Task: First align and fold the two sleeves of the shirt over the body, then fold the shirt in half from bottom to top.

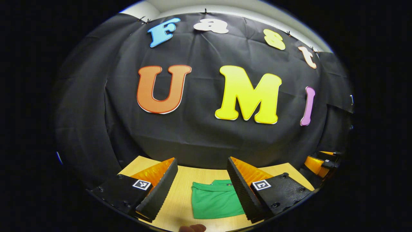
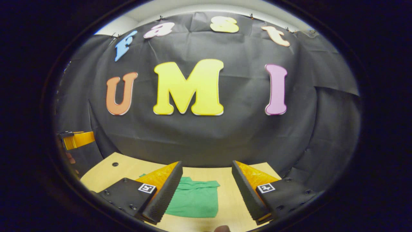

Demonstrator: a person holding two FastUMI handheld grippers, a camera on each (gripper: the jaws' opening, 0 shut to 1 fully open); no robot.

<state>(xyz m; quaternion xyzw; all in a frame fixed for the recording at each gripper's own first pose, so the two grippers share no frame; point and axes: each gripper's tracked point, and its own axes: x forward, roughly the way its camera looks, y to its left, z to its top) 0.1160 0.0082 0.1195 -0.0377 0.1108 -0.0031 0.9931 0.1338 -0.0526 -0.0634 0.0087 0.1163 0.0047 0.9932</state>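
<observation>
The green shirt (image 1: 215, 201) lies flat on the wooden table (image 1: 183, 180), and it already looks like a small neat block, with no sleeves sticking out at the sides. So the folding seems to be done, or very close to done. Both tools are held up in the air above the shirt, not touching it, most likely so the cloth stays smooth and does not get pulled out of shape. The left gripper (image 1: 202, 188) hangs over the shirt with its two fingers spread wide apart and nothing between them. The right gripper (image 2: 207, 191) hangs over the shirt too, its fingers also wide apart and empty. In the right gripper view the shirt (image 2: 194, 199) sits near the middle of the table, with bare wood all around it. Beyond the shirt stands the black cloth wall (image 1: 199, 135). If any edge looks uneven, a small tidy-up could be next.
</observation>
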